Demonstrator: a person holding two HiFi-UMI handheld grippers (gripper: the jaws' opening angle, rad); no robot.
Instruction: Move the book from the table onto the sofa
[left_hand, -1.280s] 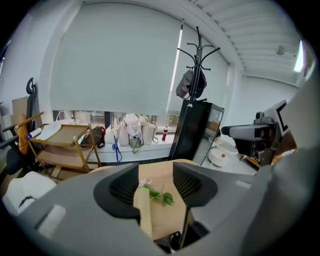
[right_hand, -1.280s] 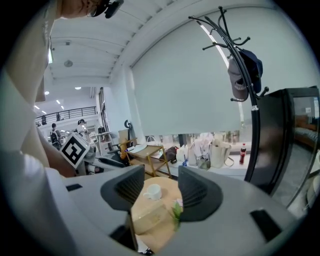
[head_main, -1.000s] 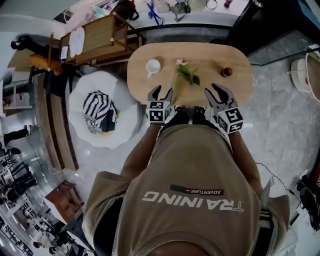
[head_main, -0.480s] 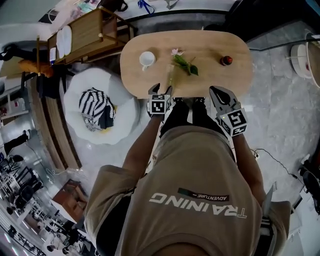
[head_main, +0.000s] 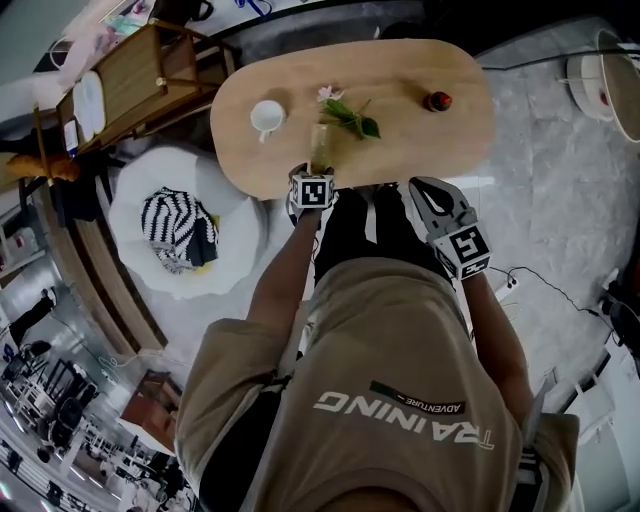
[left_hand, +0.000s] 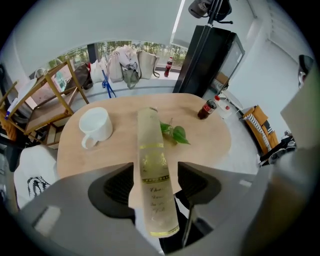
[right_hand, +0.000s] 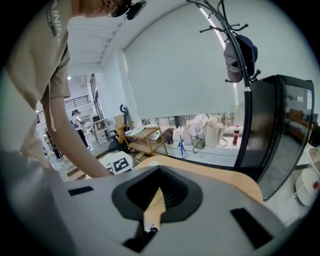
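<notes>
- Two claws, zero books: I can't spot a book on the bench (head_main: 420, 140) in any view. All I see is a mug (head_main: 267, 116), some leaves (head_main: 350, 115), a cola bottle (head_main: 437, 101) and a tall frosted bottle (left_hand: 150, 150) near my edge.
- Left claw (left_hand: 156, 187) points steeply down with the frosted bottle standing between its jaws. They've just been opening and sit wide, with a gap on both sides and nothing gripped.
- Right claw (right_hand: 157, 197) is squeezed fully closed on nothing and hangs by the near edge.
- If the bottle's my target, I'd centre it, take it mid-body and squeeze gently. It's tall, thin and close to the edge, so one crooked nudge could probably tip it.
- White seat (head_main: 235, 230) with a striped cushion (head_main: 178, 228) sits just off the bench's left end.
</notes>
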